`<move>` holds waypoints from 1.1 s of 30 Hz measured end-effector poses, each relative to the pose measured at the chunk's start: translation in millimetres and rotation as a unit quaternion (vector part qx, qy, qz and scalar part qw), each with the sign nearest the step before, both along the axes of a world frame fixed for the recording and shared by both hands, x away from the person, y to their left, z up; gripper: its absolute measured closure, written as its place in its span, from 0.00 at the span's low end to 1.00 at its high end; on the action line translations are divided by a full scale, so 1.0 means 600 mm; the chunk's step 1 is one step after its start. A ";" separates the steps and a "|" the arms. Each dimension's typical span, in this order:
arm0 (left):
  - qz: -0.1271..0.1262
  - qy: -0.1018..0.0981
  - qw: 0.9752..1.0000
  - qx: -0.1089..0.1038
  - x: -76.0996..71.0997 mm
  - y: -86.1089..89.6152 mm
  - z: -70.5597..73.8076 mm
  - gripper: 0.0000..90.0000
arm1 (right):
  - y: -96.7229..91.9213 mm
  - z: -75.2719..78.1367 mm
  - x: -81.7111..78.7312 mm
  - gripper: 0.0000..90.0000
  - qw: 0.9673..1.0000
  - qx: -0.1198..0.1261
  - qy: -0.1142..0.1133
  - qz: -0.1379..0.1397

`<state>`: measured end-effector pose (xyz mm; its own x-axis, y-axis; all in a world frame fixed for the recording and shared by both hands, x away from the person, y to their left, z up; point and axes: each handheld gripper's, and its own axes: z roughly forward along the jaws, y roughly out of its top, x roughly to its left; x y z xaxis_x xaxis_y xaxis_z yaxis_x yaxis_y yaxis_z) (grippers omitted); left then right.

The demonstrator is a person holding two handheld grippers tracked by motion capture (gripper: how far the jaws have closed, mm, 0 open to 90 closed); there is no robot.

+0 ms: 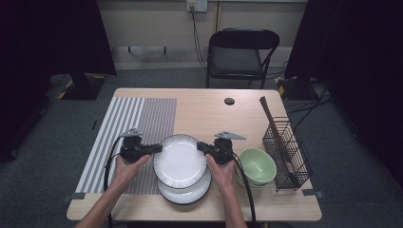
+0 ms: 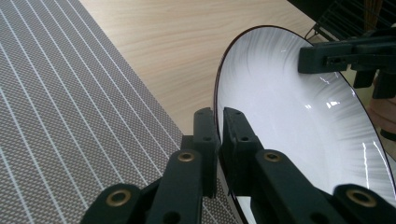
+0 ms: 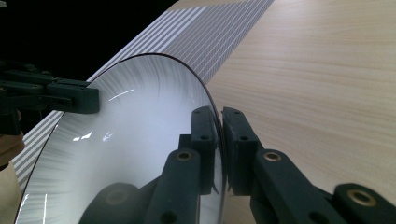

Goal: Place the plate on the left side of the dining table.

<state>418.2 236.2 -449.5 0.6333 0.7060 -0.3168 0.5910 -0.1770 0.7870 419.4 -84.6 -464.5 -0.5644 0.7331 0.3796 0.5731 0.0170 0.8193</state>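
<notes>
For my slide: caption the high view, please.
Both grippers, left and right, clamp the top plate's opposite rims.

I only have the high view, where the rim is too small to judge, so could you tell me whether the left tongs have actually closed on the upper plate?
Observer: Yes. In the left gripper view the left tongs are clamped on the dark rim of the upper plate.
Operator: Thank you. And the right tongs?
Observer: In the right gripper view the right tongs pinch the opposite rim the same way, with the rim between their jaws.
Operator: Is the plate plain white?
Observer: Not quite. Up close, fine grey streaks run inward from the rim.
</notes>
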 end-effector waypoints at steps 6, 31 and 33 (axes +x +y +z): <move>0.001 -0.002 1.000 -0.007 0.014 0.002 0.004 0.95 | 0.003 0.003 0.009 0.94 1.000 -0.001 -0.001 -0.002; 0.018 0.003 1.000 -0.013 0.034 -0.001 -0.002 0.96 | 0.003 -0.026 0.008 0.87 0.999 0.024 0.038 0.000; 0.016 0.003 1.000 -0.016 0.035 0.001 -0.003 0.96 | 0.002 -0.026 0.009 0.89 0.999 0.029 0.042 -0.001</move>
